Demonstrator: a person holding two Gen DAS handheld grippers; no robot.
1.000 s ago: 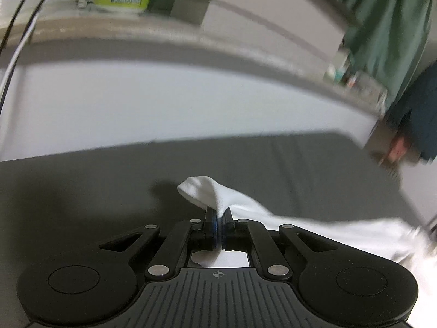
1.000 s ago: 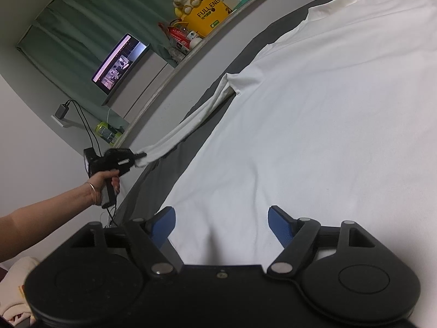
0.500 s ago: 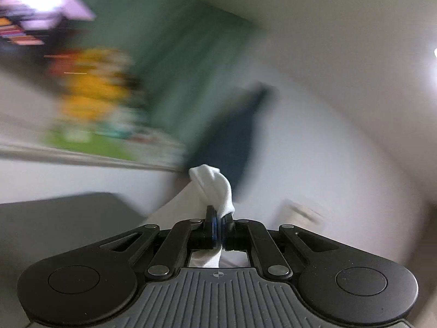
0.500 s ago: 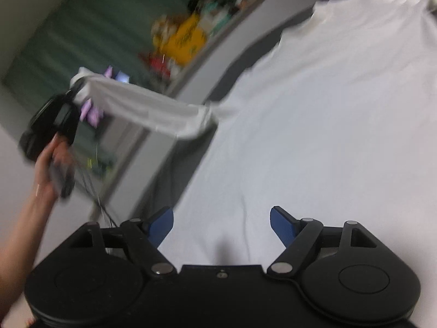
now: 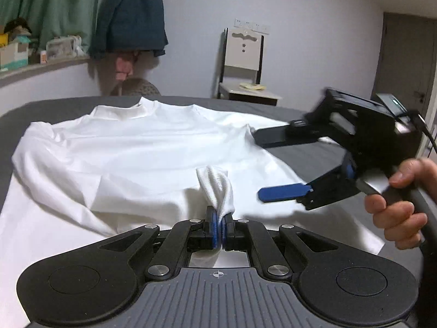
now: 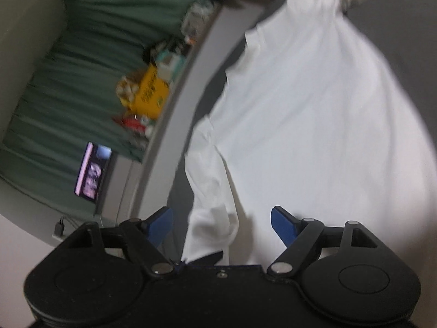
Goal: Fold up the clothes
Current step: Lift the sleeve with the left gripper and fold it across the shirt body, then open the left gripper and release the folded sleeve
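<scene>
White long-sleeve shirt [image 5: 131, 150] lay flat on grey bed [image 5: 54, 106]. My left gripper [image 5: 220, 228] clenched on sleeve cuff [image 5: 217, 188], carried over shirt body. My right gripper [image 5: 273, 164] spread wide, holding nothing. Judged: lay sleeve straight across chest, smooth slack before letting cuff go.

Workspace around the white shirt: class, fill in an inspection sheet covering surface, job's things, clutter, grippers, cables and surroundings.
Surface: dark grey bed, mostly covered.
Job's things: white shirt spread out, collar far; sleeve cuff lifted over its body.
Clutter: boxes on shelf.
Grippers: left hand-held gripper shut on cuff; right hand-held gripper open, holding nothing.
Cables: black cable from right gripper.
Surroundings: chair, green curtain, lit screen.
</scene>
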